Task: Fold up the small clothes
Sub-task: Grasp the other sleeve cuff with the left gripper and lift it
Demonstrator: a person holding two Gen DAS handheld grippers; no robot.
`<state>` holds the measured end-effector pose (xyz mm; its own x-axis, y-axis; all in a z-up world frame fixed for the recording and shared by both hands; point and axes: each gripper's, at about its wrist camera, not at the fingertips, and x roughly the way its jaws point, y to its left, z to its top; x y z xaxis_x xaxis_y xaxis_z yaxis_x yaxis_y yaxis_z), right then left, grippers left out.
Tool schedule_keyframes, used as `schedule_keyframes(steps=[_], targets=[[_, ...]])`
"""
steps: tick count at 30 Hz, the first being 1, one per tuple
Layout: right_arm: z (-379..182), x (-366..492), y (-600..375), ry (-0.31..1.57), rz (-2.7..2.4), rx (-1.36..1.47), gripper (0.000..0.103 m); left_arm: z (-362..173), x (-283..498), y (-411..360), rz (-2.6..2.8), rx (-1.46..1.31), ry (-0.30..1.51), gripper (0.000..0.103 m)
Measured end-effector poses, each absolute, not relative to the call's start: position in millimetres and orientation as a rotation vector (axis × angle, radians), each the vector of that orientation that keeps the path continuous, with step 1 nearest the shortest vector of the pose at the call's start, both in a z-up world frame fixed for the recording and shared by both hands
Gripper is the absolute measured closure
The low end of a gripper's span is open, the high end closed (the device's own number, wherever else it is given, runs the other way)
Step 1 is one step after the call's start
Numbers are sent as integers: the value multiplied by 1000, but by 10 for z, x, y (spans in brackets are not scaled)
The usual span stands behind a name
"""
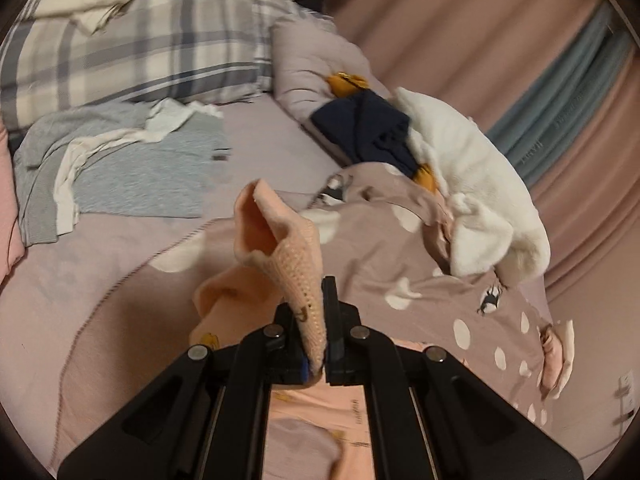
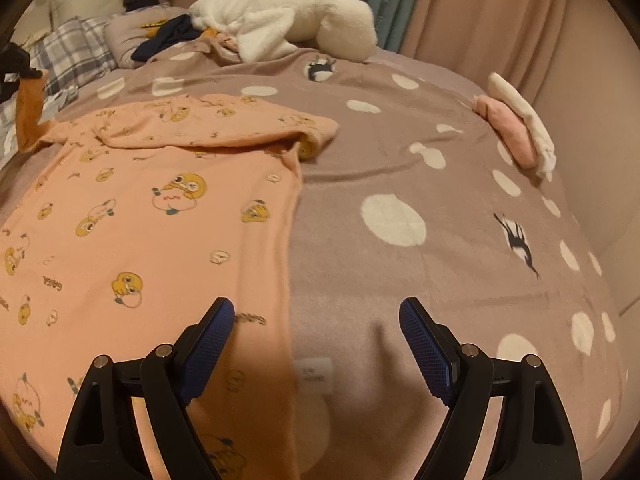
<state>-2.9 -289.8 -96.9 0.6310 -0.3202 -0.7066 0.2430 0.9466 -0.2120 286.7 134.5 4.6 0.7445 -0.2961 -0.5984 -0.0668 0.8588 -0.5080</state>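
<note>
Left wrist view only: the left tool [image 1: 320, 320] is clamping a cuff of the peach shirt [image 1: 276, 248], lifting it off the bed. Right view: the shirt [image 2: 160, 216] is lying across the dotted blanket [image 2: 400, 160], the right tool [image 2: 316, 312] hovering wide apart over its edge.

White plush toy [image 2: 288, 20], plaid pillow [image 1: 132, 40], pink curtains [image 2: 500, 20] behind
</note>
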Motion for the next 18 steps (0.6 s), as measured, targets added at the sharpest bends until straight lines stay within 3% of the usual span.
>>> schedule_keyframes(steps=[8,18], targets=[[-1027,-291,-3129,817,-279,30,19,190,2699,350,-171,-408,704,100],[-1089,-506,-3547,831,-223,196,19,-11,2595,-1060,-245,-358,745,100]])
